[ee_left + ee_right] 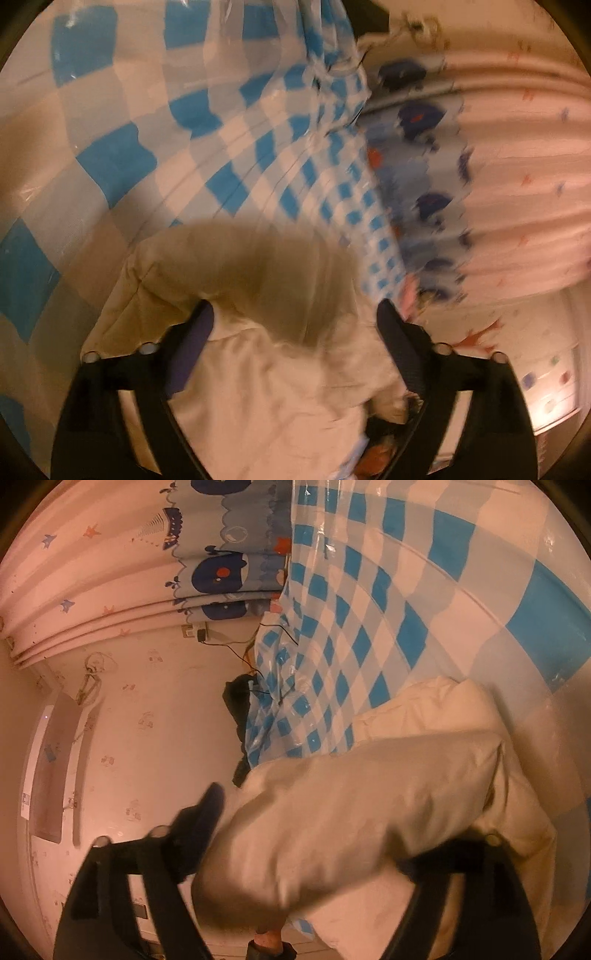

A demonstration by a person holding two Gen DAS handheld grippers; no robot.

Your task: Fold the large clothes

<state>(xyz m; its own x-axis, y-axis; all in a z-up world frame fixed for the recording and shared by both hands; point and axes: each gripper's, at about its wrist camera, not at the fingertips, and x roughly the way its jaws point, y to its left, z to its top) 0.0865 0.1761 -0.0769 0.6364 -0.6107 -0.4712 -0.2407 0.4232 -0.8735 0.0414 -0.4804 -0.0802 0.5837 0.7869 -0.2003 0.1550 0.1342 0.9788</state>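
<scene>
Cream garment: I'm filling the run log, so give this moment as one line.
phase: mid-fold | left gripper: open around cream cloth garment | right gripper: open, garment draped across | surface: blue-white checked plastic sheet

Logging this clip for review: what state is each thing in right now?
Left gripper: open, fingers either side of bunched cloth.
Right gripper: open, cloth draped over one finger.
Cream garment: crumpled, partly lifted.
Checked table cover: spread, wrinkled.
Curtain: drawn, pleated.
</scene>
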